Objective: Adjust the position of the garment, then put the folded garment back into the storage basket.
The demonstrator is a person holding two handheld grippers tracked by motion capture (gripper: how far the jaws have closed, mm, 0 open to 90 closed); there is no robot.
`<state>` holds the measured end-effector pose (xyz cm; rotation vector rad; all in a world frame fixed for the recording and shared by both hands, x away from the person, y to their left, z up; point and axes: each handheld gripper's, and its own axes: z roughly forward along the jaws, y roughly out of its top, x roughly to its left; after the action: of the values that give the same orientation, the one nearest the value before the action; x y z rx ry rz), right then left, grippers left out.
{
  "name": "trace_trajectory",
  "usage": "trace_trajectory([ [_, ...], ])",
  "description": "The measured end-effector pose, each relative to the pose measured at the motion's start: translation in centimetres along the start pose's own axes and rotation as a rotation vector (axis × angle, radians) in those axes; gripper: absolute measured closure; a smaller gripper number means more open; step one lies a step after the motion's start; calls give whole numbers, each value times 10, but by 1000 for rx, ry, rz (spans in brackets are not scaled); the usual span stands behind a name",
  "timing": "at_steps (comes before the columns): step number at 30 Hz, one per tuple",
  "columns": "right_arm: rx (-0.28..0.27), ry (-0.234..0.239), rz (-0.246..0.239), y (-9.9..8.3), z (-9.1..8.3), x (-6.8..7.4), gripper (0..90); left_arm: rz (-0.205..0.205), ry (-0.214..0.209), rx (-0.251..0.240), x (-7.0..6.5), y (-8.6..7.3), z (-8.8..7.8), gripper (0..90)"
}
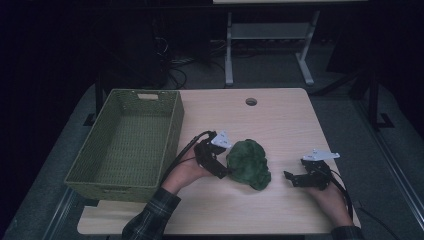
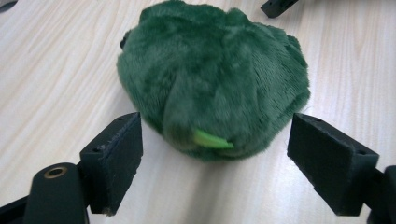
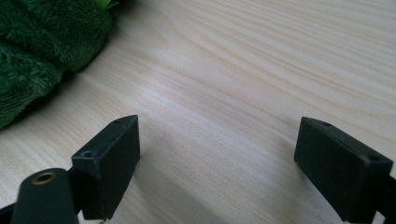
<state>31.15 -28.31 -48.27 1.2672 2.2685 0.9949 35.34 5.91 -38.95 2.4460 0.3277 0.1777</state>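
A dark green plush toy (image 1: pixel 248 163) lies on the wooden table (image 1: pixel 280 125), between my two grippers. My left gripper (image 1: pixel 223 172) sits just left of it with its jaws spread wide. In the left gripper view the plush toy (image 2: pixel 212 79) fills the space ahead of the jaws, a small light green tab showing at its near edge, and neither pad touches it. My right gripper (image 1: pixel 291 177) rests to the right of the toy, open over bare wood. The right gripper view catches the plush toy (image 3: pixel 42 42) at its upper left, apart from the jaws.
A green woven basket (image 1: pixel 125 142) stands on the table's left side, close to my left hand. A round cable hole (image 1: pixel 251 101) sits near the far edge. Dark floor and a white desk frame (image 1: pixel 265 45) lie beyond the table.
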Motion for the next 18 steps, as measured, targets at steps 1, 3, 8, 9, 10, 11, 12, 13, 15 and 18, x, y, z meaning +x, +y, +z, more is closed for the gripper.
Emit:
trace_trajectory([
  [1, 0, 0, 0, 0, 0, 0, 142, 7, -1, 5, 1, 3, 2, 157],
  [3, -1, 0, 2, 0, 0, 0, 142, 18, -19, 8, 3, 9, 6, 156],
  [8, -1, -2, 1, 0, 0, 0, 142, 49, -41, 46, 8, 14, 17, 150],
  [9, -1, -2, 1, 0, 0, 0, 142, 49, -46, 54, 8, 14, 19, 150],
  [10, -1, -2, 1, 0, 0, 0, 142, 55, -50, 60, 9, 14, 22, 150],
  [11, -1, -2, 1, 0, 0, 0, 142, 52, -54, 62, 8, 13, 25, 149],
  [12, -1, -2, 1, 0, 0, 0, 143, 56, -59, 80, 9, 13, 27, 142],
  [13, -1, -2, 2, 0, 0, 0, 144, 59, -61, 87, 9, 12, 30, 141],
  [15, -1, -3, 4, 0, 0, 0, 145, 64, -66, 98, 9, 12, 34, 137],
  [18, 0, -4, 6, 0, 0, 0, 146, 88, -74, 130, 8, 10, 41, 134],
])
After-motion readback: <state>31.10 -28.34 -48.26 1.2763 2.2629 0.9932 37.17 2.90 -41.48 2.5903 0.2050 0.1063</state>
